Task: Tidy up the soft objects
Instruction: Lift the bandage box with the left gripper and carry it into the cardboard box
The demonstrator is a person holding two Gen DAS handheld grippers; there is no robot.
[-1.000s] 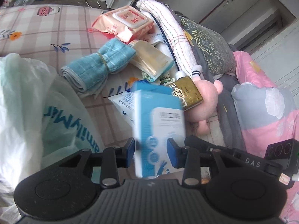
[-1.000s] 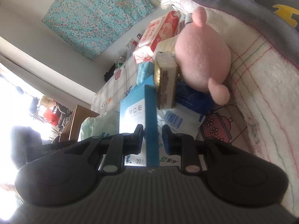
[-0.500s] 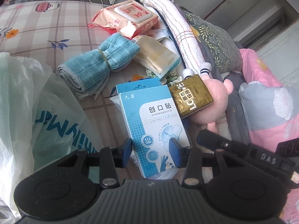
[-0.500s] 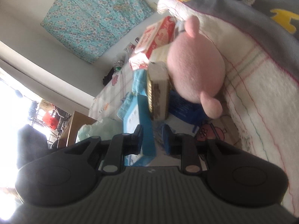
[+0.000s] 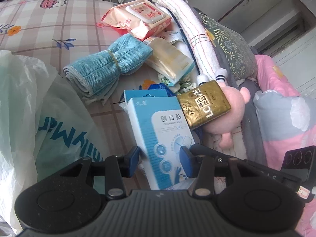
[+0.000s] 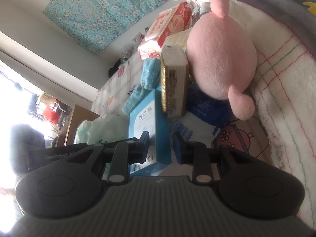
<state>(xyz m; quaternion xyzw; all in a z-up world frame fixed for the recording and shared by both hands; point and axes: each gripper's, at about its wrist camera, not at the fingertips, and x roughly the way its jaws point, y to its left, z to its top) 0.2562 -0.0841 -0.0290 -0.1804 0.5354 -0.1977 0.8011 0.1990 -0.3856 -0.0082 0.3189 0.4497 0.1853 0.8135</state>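
From the left wrist camera, the left gripper (image 5: 161,158) has its two blue pads on either side of the blue box (image 5: 161,138) of sticking plasters, low down near the box's bottom end. The pads look very close to the box, but it is hard to tell if they squeeze it or just sit beside it. The box lies on the checked bed sheet (image 5: 49,29), next to a big see-through plastic bag (image 5: 29,108). A gold packet (image 5: 203,104) leans on the box's far corner, and behind it sits a pink plush toy (image 5: 235,114). Further back are a rolled blue towel (image 5: 110,67) and a pack of wet wipes (image 5: 142,19). From the right wrist camera, the right gripper (image 6: 161,146) is spread around the thin edge of the same blue box (image 6: 150,126), with a gap on one side, so it is let go, not pinching. I think the box is light and stiff, made of thin card, so a hard squeeze could dent it. Its shiny sides may slip. A good place to hold it is across the flat wide faces, near the middle. The plush toy is squashy and can be pinched anywhere.
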